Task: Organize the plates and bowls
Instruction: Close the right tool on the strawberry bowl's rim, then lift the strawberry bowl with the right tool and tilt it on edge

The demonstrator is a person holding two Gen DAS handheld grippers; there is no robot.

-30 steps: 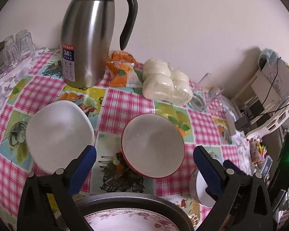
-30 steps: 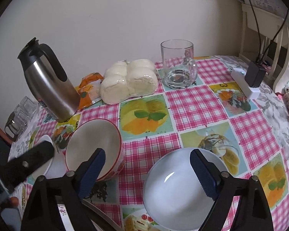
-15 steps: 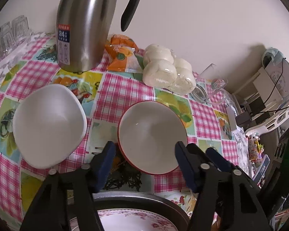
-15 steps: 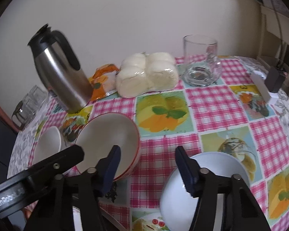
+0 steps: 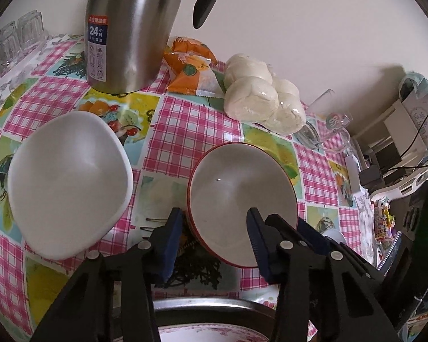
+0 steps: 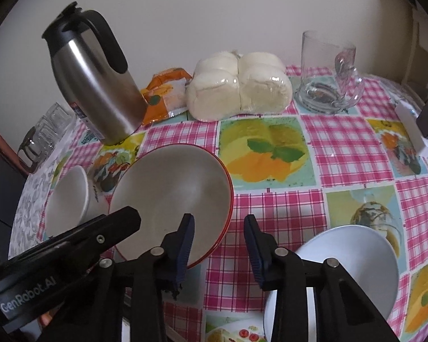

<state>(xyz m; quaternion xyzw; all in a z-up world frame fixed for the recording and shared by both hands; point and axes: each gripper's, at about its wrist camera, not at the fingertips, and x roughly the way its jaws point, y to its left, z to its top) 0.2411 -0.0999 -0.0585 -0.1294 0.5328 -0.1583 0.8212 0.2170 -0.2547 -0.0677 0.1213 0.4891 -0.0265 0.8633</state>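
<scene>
A red-rimmed bowl (image 5: 239, 196) (image 6: 171, 193) stands upright in the middle of the checked tablecloth. My left gripper (image 5: 214, 236) straddles its near left rim, one finger outside the wall and one inside. Its jaws are closing, and the pads do not press on the wall. My right gripper (image 6: 218, 239) straddles the bowl's right rim the same way, also closing and not pressing. A white bowl (image 5: 68, 182) (image 6: 68, 199) sits to the left. Another white bowl (image 6: 342, 268) sits at the lower right. A floral plate (image 5: 208, 333) lies in a metal tray (image 5: 202, 307) just below my left gripper.
A steel thermos jug (image 5: 128, 28) (image 6: 97, 85) stands behind the bowls. An orange packet (image 6: 165, 94) and wrapped white buns (image 6: 239, 85) lie beside it. A glass mug (image 6: 328, 79) is at the back right, small glasses (image 6: 42, 134) at the far left, a charger (image 6: 413, 131) near the right edge.
Both grippers' jaws have narrowed a lot. Both have come down and closer to the red-rimmed bowl and now stand over its rim from either side.
</scene>
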